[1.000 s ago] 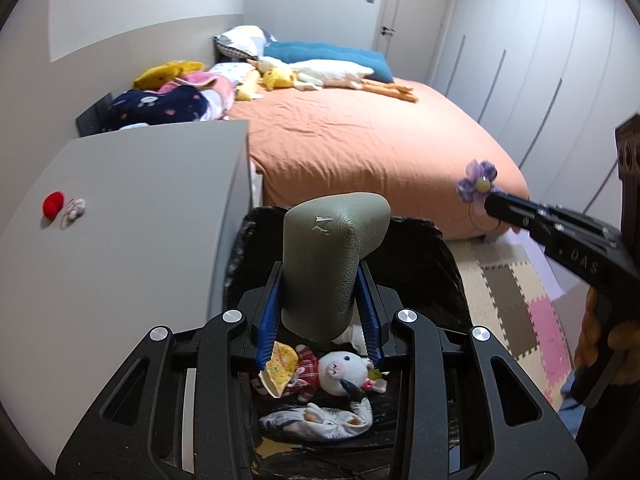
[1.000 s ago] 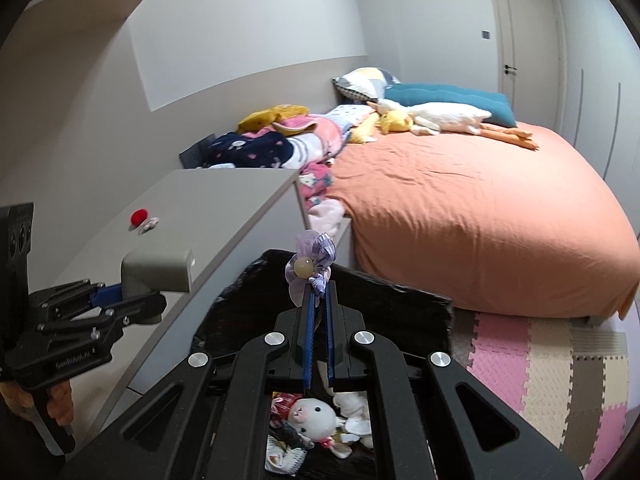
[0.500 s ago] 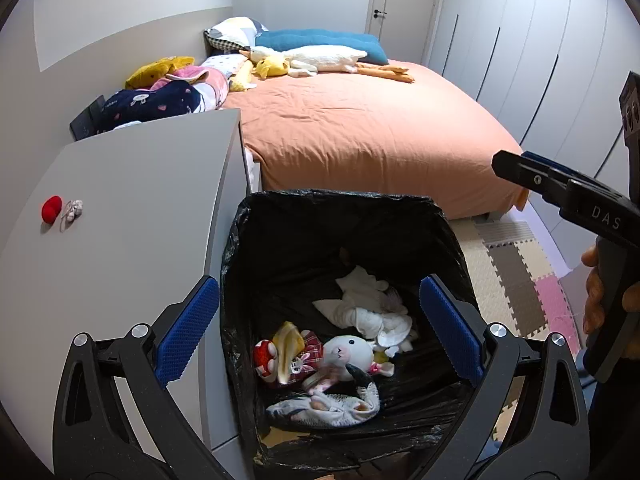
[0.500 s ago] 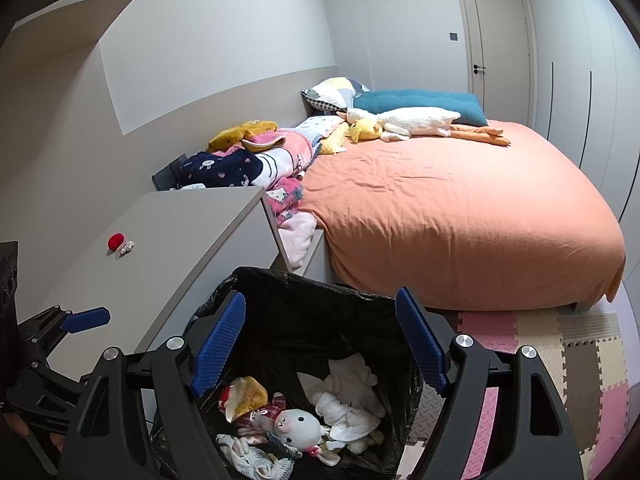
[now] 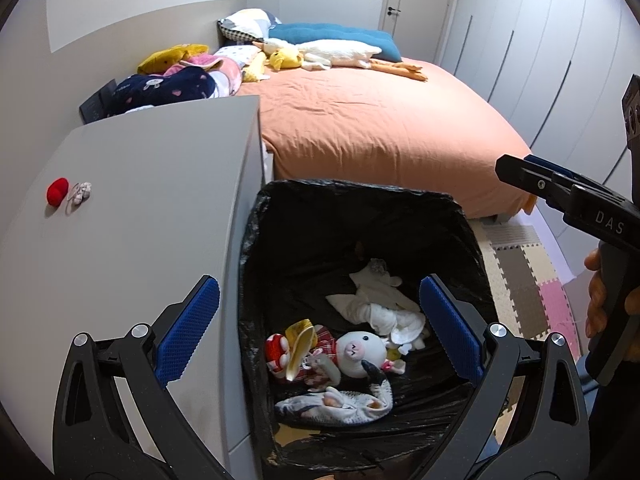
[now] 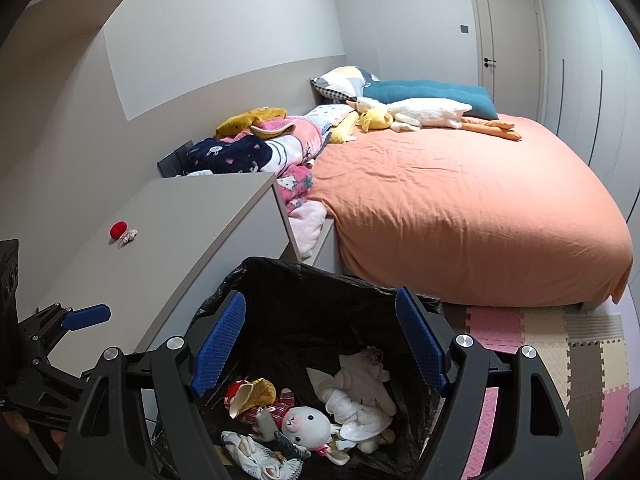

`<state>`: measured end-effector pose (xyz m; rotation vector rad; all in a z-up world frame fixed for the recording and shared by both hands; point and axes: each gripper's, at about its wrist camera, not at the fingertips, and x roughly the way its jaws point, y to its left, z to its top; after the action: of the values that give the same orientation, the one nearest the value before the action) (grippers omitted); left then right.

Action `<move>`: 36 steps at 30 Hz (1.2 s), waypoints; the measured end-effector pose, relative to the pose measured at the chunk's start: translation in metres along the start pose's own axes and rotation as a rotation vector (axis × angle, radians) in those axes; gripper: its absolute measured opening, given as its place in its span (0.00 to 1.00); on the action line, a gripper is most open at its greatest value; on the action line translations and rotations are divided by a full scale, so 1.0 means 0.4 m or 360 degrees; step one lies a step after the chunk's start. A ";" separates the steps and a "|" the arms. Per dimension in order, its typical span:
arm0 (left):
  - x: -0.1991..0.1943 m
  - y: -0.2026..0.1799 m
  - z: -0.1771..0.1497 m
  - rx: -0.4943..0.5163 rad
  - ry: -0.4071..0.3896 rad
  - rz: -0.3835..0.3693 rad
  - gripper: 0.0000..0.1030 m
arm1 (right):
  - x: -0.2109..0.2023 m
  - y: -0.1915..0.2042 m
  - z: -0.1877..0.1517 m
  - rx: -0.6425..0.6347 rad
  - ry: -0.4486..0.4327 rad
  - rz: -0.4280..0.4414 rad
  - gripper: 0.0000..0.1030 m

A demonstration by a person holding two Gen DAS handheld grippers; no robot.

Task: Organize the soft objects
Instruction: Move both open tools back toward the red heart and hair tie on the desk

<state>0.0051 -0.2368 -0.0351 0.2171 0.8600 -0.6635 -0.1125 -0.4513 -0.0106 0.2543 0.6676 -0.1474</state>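
Note:
A black-lined bin (image 5: 360, 189) stands beside a grey cabinet and holds several soft toys: a white bunny doll (image 5: 360, 354), a white cloth toy (image 5: 384, 306), a grey fish-patterned toy (image 5: 336, 404) and a yellow-and-red one (image 5: 298, 340). My left gripper (image 5: 317, 280) hangs open above the bin with nothing between its blue pads. Over the same bin (image 6: 320, 274), my right gripper (image 6: 320, 294) is also open and empty above the bunny doll (image 6: 306, 420). A small red ball (image 5: 57, 196) and a pale trinket (image 5: 80, 194) lie on the cabinet top.
The grey cabinet (image 5: 152, 208) is left of the bin. Behind it is a bed (image 6: 460, 208) with an orange cover, a goose plush (image 6: 420, 114), pillows and a pile of blankets (image 6: 260, 144). Foam floor mats (image 6: 560, 360) lie to the right.
Both grippers have opened. The grey-green soft block that the left one held and the purple flower that the right one held are no longer in them. Both views have lifted slightly.

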 end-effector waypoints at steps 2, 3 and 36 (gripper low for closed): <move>-0.001 0.019 0.002 -0.0019 -0.0005 0.0006 0.94 | 0.010 0.016 0.003 -0.0009 0.0005 0.0009 0.76; -0.002 0.029 0.003 -0.0029 -0.0007 0.0014 0.94 | 0.016 0.022 0.005 -0.0015 0.0008 0.0015 0.76; -0.013 0.416 -0.012 -0.0395 -0.0003 0.0241 0.94 | 0.259 0.362 0.085 -0.0271 0.0160 0.0276 0.76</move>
<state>0.1027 -0.1027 -0.0479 0.0568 0.9058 -0.4114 0.0195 -0.3275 -0.0231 0.1552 0.7500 0.0889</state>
